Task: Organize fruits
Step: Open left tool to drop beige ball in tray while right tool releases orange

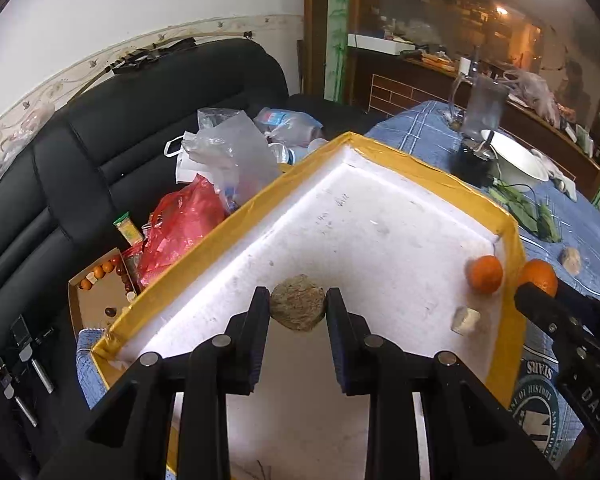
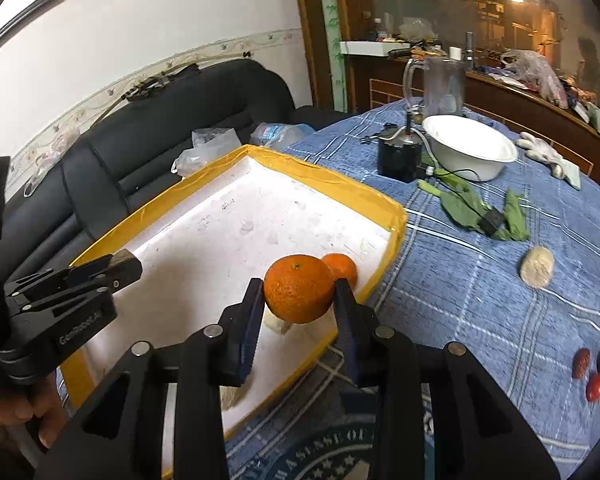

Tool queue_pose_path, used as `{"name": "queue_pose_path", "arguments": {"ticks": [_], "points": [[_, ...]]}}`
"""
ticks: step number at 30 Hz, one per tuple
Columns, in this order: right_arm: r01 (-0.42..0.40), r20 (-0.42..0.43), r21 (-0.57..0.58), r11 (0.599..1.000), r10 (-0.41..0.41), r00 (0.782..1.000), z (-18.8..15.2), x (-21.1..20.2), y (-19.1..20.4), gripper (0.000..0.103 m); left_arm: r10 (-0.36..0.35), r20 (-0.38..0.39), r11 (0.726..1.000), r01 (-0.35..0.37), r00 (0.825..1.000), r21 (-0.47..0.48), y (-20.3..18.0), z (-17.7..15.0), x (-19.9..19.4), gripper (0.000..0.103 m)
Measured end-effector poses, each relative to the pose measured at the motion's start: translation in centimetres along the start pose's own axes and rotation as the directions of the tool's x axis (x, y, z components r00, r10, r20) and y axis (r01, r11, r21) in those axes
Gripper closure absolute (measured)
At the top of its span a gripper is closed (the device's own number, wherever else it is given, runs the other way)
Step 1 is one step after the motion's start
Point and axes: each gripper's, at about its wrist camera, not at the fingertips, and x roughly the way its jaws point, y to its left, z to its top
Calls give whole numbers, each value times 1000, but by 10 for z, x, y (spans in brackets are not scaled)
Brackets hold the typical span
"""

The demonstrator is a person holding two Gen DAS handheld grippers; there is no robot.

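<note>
A white foam tray with a yellow taped rim (image 1: 400,160) (image 2: 332,178) lies on the blue cloth. My left gripper (image 1: 298,304) is shut on a rough brownish-grey fruit (image 1: 297,307), held just above the tray floor. In the right wrist view my right gripper (image 2: 298,292) is shut on an orange (image 2: 299,288), above the tray's near right corner. A second orange (image 1: 485,274) (image 2: 342,266) rests inside the tray by its right wall. A pale chunk (image 1: 466,320) lies on the tray floor near it. The left gripper (image 2: 120,270) shows at the left.
On the cloth: a white bowl (image 2: 470,146), a clear jug (image 2: 444,88), a black device (image 2: 398,158), green leaves (image 2: 466,204), a pale round fruit (image 2: 537,267), small red fruits (image 2: 592,372). Plastic bags (image 1: 220,152) crowd the black sofa (image 1: 100,140).
</note>
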Motion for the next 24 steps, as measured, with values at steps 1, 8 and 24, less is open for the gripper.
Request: {"name": "queue_pose_path", "arguments": {"ticks": [1,8,24], "points": [[-4,-9,-11,1000,4,1000,4,6,2,65,3,-5,1000,-3,1000,-3,1,1,1,76],[-21,-62,-33,999,19,998,27,44,4,65,22,-55,1000,-22,998,0,2,4,16,76],[7,-97,-62,998,-13,995,36,72,4,65,58,-56,998,-58,997,-3,5,5,20,75]]}}
